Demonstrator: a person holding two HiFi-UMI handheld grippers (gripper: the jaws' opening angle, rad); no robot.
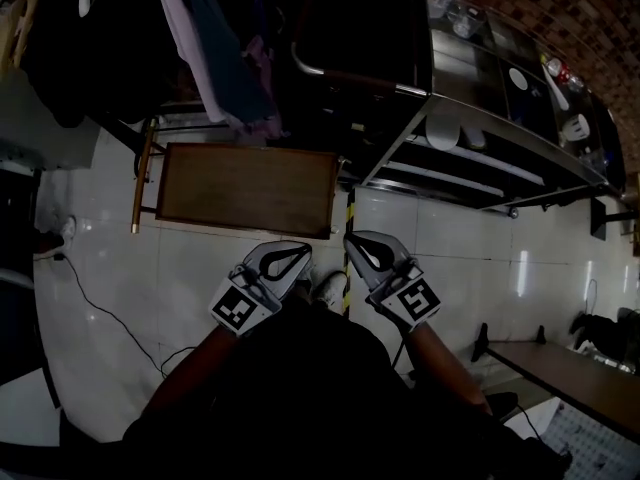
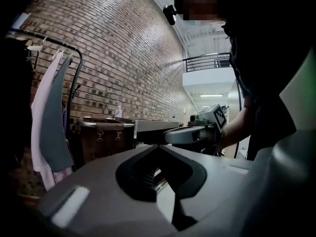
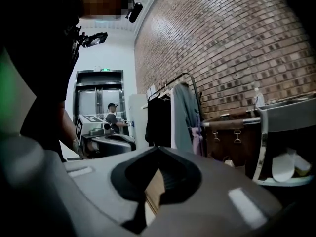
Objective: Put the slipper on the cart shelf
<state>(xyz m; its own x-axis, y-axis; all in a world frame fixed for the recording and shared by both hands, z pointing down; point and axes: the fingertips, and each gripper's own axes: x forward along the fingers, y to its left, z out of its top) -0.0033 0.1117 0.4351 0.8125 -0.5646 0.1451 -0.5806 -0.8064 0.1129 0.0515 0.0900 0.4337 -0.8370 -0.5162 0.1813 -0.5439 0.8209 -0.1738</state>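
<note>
Both grippers hover close in front of my body over the white tiled floor. My left gripper (image 1: 303,253) is shut with nothing between its jaws; its tips (image 2: 158,146) meet. My right gripper (image 1: 351,239) is shut and empty too, tips (image 3: 158,148) together. The metal cart (image 1: 470,163) stands ahead to the right with several shelves. A pale rounded thing (image 1: 443,128) lies at the left end of one shelf, and also shows in the right gripper view (image 3: 284,166). I cannot tell whether it is the slipper. A white shoe (image 1: 330,288) shows between the grippers, at my feet.
A low brown wooden table (image 1: 245,188) stands straight ahead. Hanging clothes (image 1: 215,38) on a rack fill the upper left. A dark case (image 1: 360,38) sits beyond the cart's left end. A cable (image 1: 100,308) runs across the floor at left. Another table (image 1: 570,368) is at lower right.
</note>
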